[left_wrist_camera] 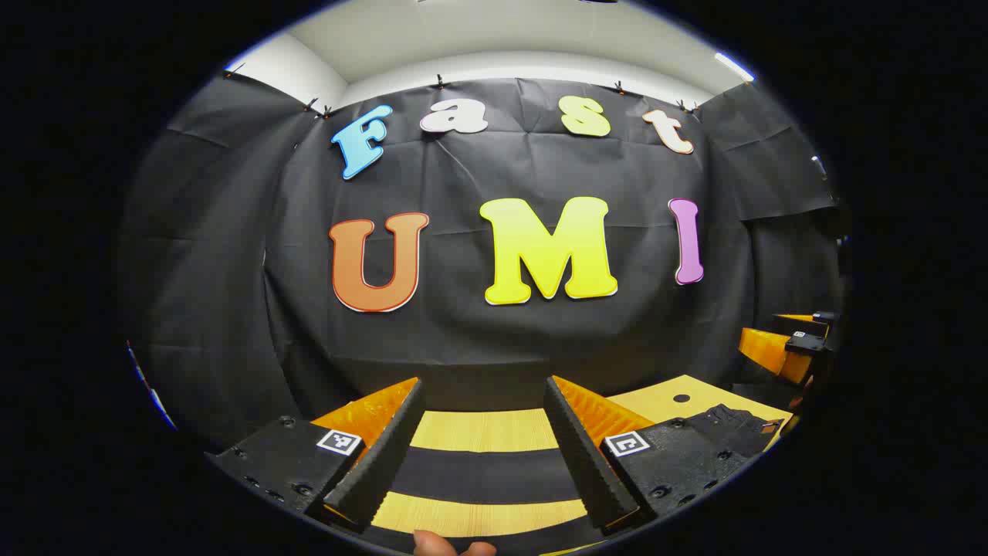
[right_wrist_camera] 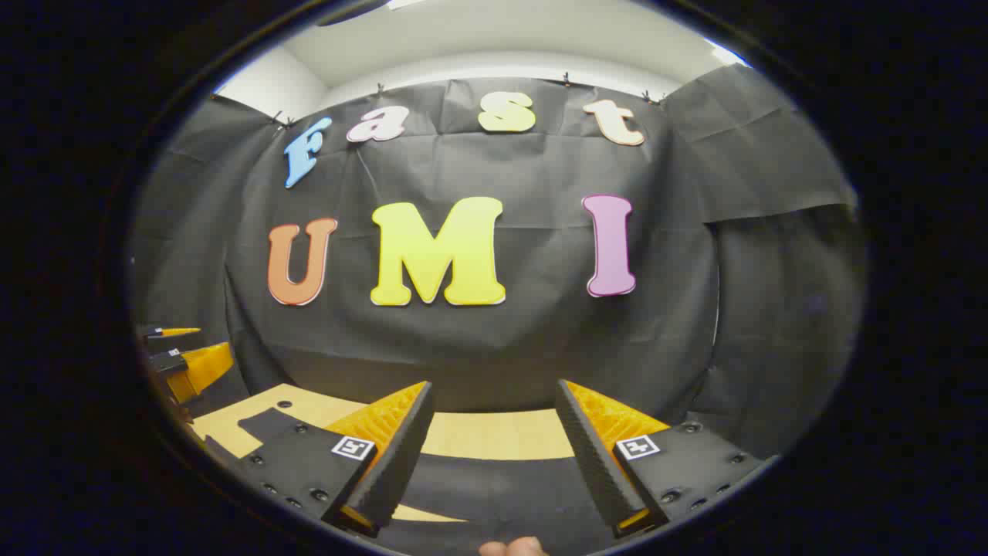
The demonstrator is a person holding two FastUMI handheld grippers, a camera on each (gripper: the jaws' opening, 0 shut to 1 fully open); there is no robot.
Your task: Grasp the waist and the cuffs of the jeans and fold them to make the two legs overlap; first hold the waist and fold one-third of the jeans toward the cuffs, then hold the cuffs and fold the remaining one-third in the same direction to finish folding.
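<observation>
We see both grippers, left (left_wrist_camera: 482,452) and right (right_wrist_camera: 490,455), with jaws wide, holding nothing, above the counter (left_wrist_camera: 482,428). The dark jeans (left_wrist_camera: 729,425) lie on it, right of the left gripper.

A pale wooden counter (left_wrist_camera: 482,428) ran up to the black cloth wall (left_wrist_camera: 494,340). Dark jeans (left_wrist_camera: 729,428) lay flat on it, with bands of dark denim crossing the wood nearer than the wall. Beside the jeans, toward the wall, a small round hole (left_wrist_camera: 681,398) marked the counter.
</observation>
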